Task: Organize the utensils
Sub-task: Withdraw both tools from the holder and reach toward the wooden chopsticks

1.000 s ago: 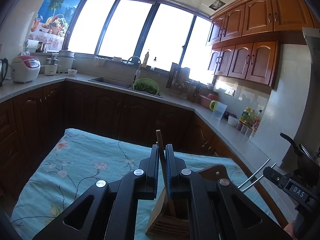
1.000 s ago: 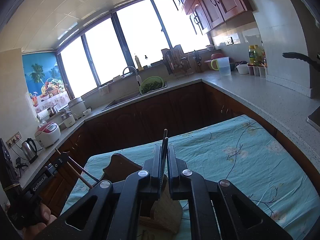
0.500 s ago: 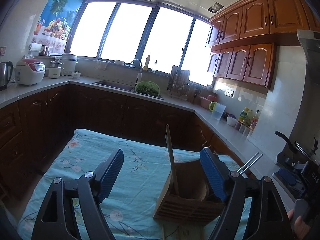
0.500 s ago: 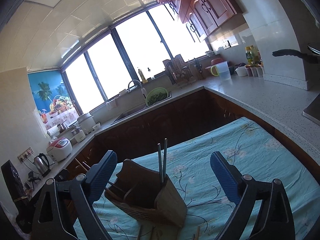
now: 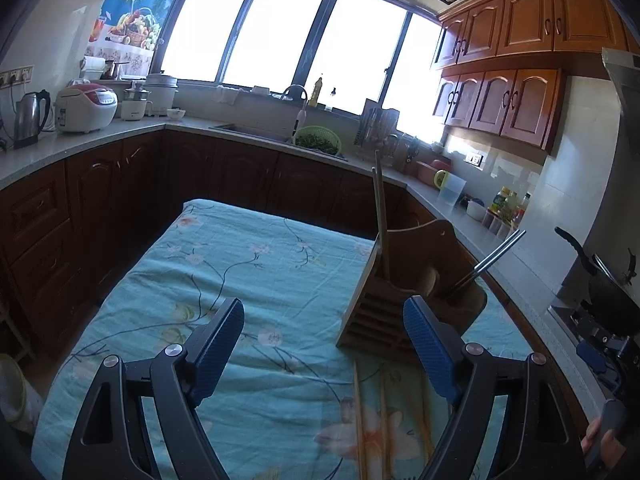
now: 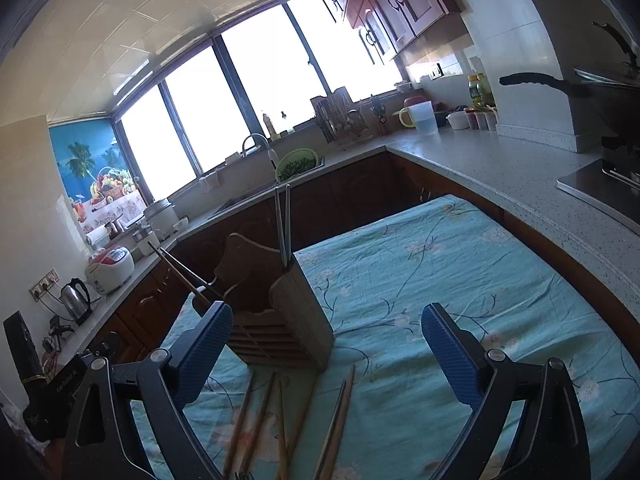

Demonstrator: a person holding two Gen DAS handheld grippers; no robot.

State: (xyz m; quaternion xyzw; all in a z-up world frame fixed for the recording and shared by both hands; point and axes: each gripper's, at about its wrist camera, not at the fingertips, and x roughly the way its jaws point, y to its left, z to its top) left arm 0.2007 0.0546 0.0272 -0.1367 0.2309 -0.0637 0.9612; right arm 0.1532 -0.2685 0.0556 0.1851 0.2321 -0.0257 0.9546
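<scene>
The left hand-held gripper (image 5: 323, 343) has its blue pads spread wide with nothing between them; its jaws have just been opening, and it hangs over the counter (image 5: 248, 280), which is covered by a teal flowered cloth. The right hand-held gripper (image 6: 327, 350) is likewise spread wide and empty, its jaws also just opened. The wooden utensil holder (image 5: 404, 300) stands on the cloth, at about 1 o'clock from the left gripper in the left wrist view and at about 11 o'clock from the right gripper in the right wrist view. A pair of wooden chopsticks (image 5: 381, 220) stands nearly upright in one compartment, and a pair of metal chopsticks (image 5: 492, 256) leans out toward 2 o'clock from another. More loose wooden chopsticks (image 6: 280, 420) lie flat on the cloth just in front of the holder, between the right gripper's fingers in the right wrist view.
</scene>
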